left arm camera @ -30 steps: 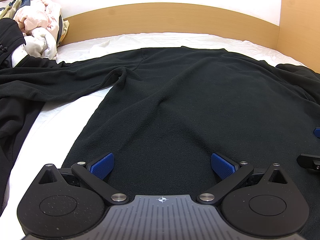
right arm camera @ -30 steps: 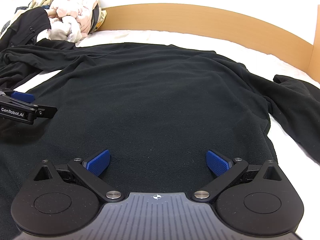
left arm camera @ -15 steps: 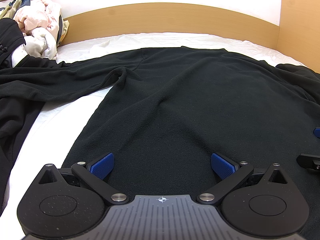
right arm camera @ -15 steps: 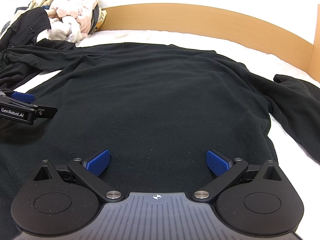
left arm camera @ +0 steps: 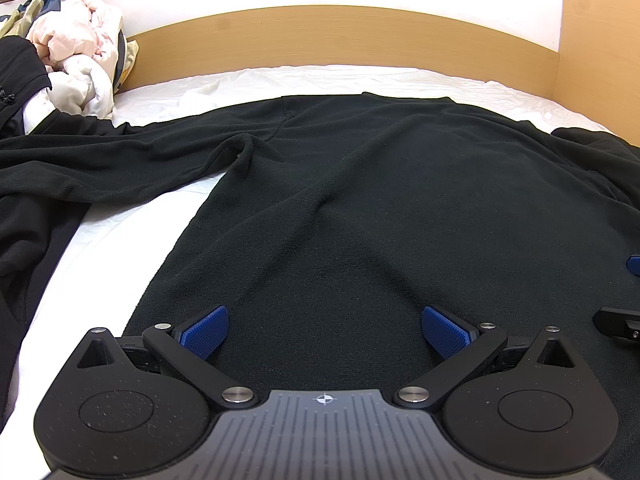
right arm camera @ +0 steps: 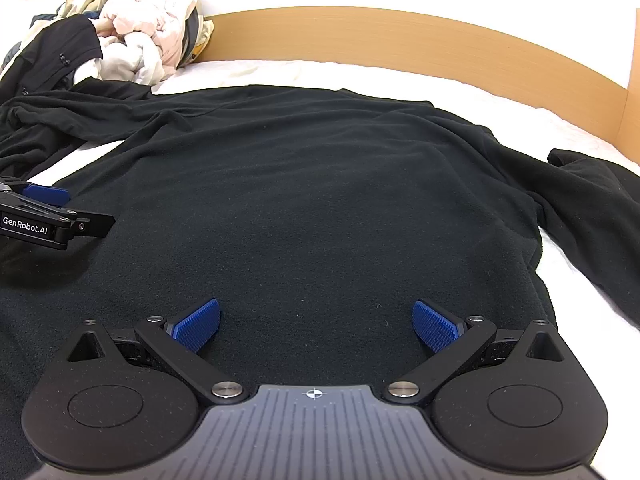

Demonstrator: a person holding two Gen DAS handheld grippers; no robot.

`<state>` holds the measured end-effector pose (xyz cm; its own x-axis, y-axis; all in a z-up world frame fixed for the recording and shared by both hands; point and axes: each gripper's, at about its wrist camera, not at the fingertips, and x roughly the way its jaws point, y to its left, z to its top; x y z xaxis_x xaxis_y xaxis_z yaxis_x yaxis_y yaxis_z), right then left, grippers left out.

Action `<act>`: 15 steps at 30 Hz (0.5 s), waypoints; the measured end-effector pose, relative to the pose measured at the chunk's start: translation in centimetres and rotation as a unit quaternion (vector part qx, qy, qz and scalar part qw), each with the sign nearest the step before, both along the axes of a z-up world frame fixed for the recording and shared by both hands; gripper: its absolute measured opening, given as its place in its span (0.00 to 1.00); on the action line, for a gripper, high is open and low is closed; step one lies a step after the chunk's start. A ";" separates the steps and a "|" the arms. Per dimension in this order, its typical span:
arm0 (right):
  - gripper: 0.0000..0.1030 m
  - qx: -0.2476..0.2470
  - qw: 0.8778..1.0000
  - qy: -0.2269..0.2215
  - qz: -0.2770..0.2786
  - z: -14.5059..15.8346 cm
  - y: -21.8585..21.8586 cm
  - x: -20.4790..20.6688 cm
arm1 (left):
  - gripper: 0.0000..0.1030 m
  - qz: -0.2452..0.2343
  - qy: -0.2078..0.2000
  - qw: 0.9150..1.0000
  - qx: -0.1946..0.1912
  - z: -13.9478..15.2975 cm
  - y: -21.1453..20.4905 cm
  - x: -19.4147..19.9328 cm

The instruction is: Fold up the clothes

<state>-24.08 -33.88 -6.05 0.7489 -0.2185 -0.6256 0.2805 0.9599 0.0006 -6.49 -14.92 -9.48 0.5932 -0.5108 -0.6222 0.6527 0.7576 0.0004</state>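
Black fleece top (left arm camera: pixel 360 200) flat on bed (left arm camera: pixel 320 78); both tongs spread, empty

Your two wrist views sit low and close over the black sweater (left arm camera: pixel 360 220), side by side, both facing the headboard (right arm camera: pixel 400 44).

White bed (left arm camera: pixel 328 76), black fleece top (left arm camera: pixel 400 200) flat, clothes pile (right arm camera: pixel 144 44) at corner

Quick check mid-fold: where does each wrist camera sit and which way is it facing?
Left wrist: on the open left gripper, low over the black sweater, facing the headboard; right gripper's fingers at right edge.
Right wrist: on the open right gripper, same heading; left gripper at left.
Shared: sweater, headboard, clothes pile.
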 end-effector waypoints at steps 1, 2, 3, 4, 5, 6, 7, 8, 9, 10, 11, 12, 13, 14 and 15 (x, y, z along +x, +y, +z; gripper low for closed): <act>1.00 0.000 1.000 0.000 0.000 0.0 0.0 0.0 | 1.00 0.000 0.000 1.000 0.000 0.0 0.0 0.0; 1.00 0.000 1.000 0.000 0.000 0.0 0.0 0.0 | 1.00 0.000 0.000 1.000 0.000 0.0 0.0 0.0; 1.00 0.000 1.000 0.000 0.000 0.0 0.0 0.0 | 1.00 0.000 0.000 1.000 0.000 0.0 0.0 0.0; 1.00 0.000 1.000 0.000 0.000 0.0 0.0 0.0 | 1.00 0.000 0.000 1.000 0.000 0.0 0.0 0.0; 1.00 0.000 1.000 0.000 0.000 0.0 -0.1 0.0 | 1.00 0.000 0.000 1.000 0.000 0.0 0.0 0.0; 1.00 0.000 1.000 0.000 0.000 0.0 -0.1 -0.1 | 1.00 0.000 0.000 1.000 0.000 0.0 0.0 0.0; 1.00 0.000 1.000 0.000 0.000 0.0 -0.1 -0.1 | 1.00 0.000 0.000 1.000 0.000 0.0 0.0 0.0; 1.00 0.000 1.000 0.000 0.000 0.0 -0.1 -0.1 | 1.00 0.000 0.000 1.000 0.000 0.0 0.0 0.0; 1.00 0.000 1.000 0.000 0.000 0.0 -0.1 -0.1 | 1.00 0.000 0.000 1.000 0.000 0.0 0.0 0.0; 1.00 0.000 1.000 0.000 0.000 0.0 -0.1 -0.1 | 1.00 0.000 0.000 1.000 0.000 0.0 0.0 0.0; 1.00 0.000 1.000 0.000 0.001 0.0 -0.1 -0.1 | 1.00 0.000 0.000 1.000 0.000 0.0 0.0 0.0; 1.00 0.000 1.000 0.000 0.001 0.0 -0.1 -0.1 | 1.00 0.000 0.000 1.000 0.000 0.0 0.0 0.0; 1.00 0.000 1.000 0.000 0.001 0.0 -0.2 -0.1 | 1.00 0.000 0.000 1.000 0.000 0.0 0.0 0.0; 1.00 0.000 1.000 0.000 0.001 0.0 -0.2 -0.1 | 1.00 0.000 0.000 1.000 0.000 0.0 0.0 0.0; 1.00 0.000 1.000 0.000 0.001 0.0 -0.2 -0.1 | 1.00 0.000 0.000 1.000 0.000 0.0 0.0 0.0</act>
<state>-24.23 -34.06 -6.04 0.7492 -0.2180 -0.6254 0.2792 0.9602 -0.0004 -6.50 -14.91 -9.48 0.5932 -0.5109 -0.6222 0.6527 0.7576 0.0002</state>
